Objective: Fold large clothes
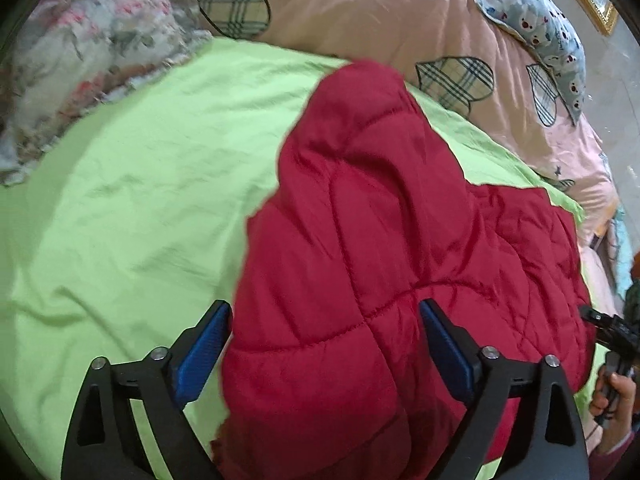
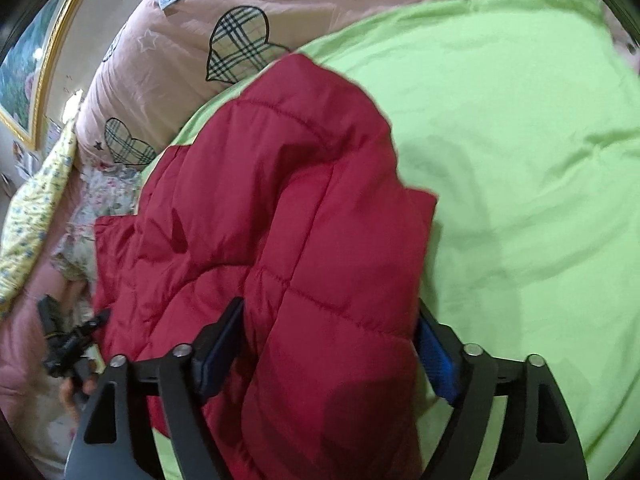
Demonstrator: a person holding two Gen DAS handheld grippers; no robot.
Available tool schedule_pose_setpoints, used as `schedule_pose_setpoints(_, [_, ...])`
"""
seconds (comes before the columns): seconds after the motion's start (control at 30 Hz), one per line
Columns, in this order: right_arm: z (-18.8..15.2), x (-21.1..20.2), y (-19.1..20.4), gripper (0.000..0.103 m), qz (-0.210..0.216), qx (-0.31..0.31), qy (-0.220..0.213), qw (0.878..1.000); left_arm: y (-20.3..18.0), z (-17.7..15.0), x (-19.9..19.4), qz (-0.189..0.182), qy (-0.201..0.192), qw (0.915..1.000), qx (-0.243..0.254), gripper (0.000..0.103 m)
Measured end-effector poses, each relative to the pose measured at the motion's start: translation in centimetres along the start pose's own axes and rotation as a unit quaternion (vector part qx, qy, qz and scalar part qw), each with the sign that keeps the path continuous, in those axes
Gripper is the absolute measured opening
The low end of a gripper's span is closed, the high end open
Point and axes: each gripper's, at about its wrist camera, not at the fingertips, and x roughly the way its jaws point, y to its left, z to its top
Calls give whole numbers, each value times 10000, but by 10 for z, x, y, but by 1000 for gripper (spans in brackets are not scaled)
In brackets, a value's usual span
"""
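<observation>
A red quilted jacket (image 1: 400,264) lies on a bright green sheet (image 1: 120,200) spread over the bed, with a pink quilt with plaid hearts (image 1: 400,20) bunched behind it and a floral pillow (image 1: 80,60) off to the far side. The jacket is already partly gathered: a sleeve or side panel lies doubled over the body, so the garment reads as a thick, uneven bundle rather than a flat shape. The left tongs (image 1: 326,344) stand wide apart over the near edge of the jacket, with padded cloth bulging up between the blue pads (image 1: 200,352), which do not appear to press on it. The right tongs (image 2: 332,344) are likewise spread wide, straddling a fold of the same jacket, and nothing looks pinched there either. In the left wrist view the other tool and the hand (image 1: 612,392) holding it show at the right edge, so the 2 tools sit close together along the same side. My reading is that 1 fold has just been laid down and let go. The next move probably calls for choosing a fresh edge, most likely the far end of the bundle, closing both tongs firmly on the puffy layers, and carrying it over evenly so the slick fabric does not slide open.
</observation>
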Motion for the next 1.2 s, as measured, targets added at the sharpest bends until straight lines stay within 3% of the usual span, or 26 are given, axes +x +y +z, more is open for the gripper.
schedule_pose_setpoints(0.2, [5,-16,16,86,-476,-303,-472,9973,-12,-10,-31,359,-392,9984,184,94])
schedule_pose_setpoints(0.33, [12,-20,28,95,-774,-567,-730,9927,-24,-10,-42,236,-468,9983,258,96])
schedule_pose_setpoints(0.47, [22,-2,39,96,-694,-724,-473,9938,-39,-9,-28,131,-306,9984,467,96])
schedule_pose_setpoints(0.57, [22,22,52,99,-858,-1040,-104,9908,-56,-12,-5,93,23,9977,669,86])
schedule_pose_setpoints(0.63, [18,34,58,93,-980,-1240,26,9874,-63,-16,9,196,169,9961,838,65])
schedule_pose_setpoints(0.7, [16,39,61,74,-1029,-1358,65,9854,-64,-19,13,130,181,9961,859,51])
schedule_pose_setpoints(0.77, [17,35,59,42,-1018,-1334,-1,9858,-60,-18,7,-194,190,9974,668,35])
schedule_pose_setpoints(0.83, [21,28,55,25,-785,-1171,-100,9900,-58,-15,0,-514,178,9973,499,23])
schedule_pose_setpoints(0.97, [27,18,49,17,-171,-803,-264,9963,-52,-7,-8,-919,158,9952,306,19])
schedule_pose_setpoints(1.1, [39,-8,39,15,692,-355,-736,9943,-30,10,-23,-1739,-58,9846,-167,18])
schedule_pose_setpoints(1.2, [44,-3,38,15,632,-322,-718,9949,-20,16,-13,-1733,9,9845,-253,18])
